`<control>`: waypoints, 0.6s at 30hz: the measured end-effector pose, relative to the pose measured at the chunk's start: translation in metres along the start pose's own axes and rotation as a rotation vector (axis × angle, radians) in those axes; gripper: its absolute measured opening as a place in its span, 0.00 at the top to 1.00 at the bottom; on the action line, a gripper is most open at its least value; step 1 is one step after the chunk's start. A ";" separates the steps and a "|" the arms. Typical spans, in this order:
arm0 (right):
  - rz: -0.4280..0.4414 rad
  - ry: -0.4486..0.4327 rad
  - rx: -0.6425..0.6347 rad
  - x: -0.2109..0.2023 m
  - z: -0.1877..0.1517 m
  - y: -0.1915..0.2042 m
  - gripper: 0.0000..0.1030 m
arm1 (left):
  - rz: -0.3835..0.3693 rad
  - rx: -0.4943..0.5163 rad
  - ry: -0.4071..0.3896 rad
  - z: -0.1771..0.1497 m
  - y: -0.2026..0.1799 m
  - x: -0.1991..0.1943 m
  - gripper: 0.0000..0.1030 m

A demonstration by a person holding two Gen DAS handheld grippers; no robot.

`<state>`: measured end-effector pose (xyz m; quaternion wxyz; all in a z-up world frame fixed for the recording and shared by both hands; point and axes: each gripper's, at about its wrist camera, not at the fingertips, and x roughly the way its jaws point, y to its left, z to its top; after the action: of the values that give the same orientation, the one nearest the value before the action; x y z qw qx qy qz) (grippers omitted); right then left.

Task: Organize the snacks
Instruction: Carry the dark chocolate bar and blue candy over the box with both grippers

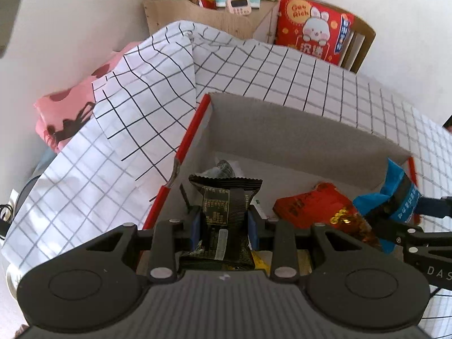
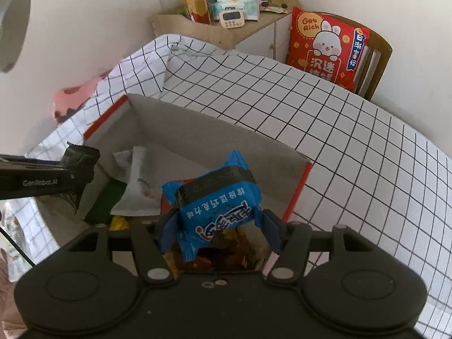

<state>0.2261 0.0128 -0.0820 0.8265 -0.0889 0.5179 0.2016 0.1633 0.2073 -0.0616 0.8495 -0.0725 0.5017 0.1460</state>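
My left gripper (image 1: 224,220) is shut on a black snack packet (image 1: 223,206) and holds it over the left part of an open cardboard box (image 1: 282,130) with red edges. My right gripper (image 2: 216,220) is shut on a blue snack packet (image 2: 217,197) and holds it over the right part of the same box (image 2: 197,130). In the left wrist view the blue packet (image 1: 395,195) and right gripper show at the right edge. In the right wrist view the black packet (image 2: 80,155) shows at the left. A red packet (image 1: 313,206) and a white packet (image 2: 135,180) lie inside the box.
The box sits on a table with a white checked cloth (image 2: 353,147). A wooden cabinet (image 2: 220,32) with a bottle, tissues and a timer stands behind. A red rabbit cushion (image 2: 327,45) leans on a chair. Pink fabric (image 1: 65,115) lies at the left.
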 end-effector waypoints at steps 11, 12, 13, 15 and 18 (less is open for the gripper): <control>-0.010 0.042 -0.019 0.023 -0.001 0.005 0.39 | 0.015 -0.003 0.100 -0.002 -0.002 0.042 0.69; -0.010 0.044 -0.019 0.023 -0.001 0.006 0.38 | 0.011 0.002 0.102 -0.004 -0.003 0.043 0.69; -0.010 0.046 -0.018 0.024 -0.001 0.006 0.38 | 0.009 0.004 0.105 -0.005 -0.003 0.043 0.69; -0.014 0.043 -0.016 0.023 -0.001 0.007 0.37 | 0.010 0.001 0.111 -0.006 -0.003 0.045 0.69; -0.009 0.036 -0.006 0.021 -0.002 0.007 0.34 | 0.010 0.001 0.105 -0.008 -0.003 0.043 0.65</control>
<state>0.2299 0.0237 -0.1012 0.8177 -0.0973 0.5317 0.1980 0.1773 0.2103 -0.1030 0.8213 -0.0771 0.5460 0.1461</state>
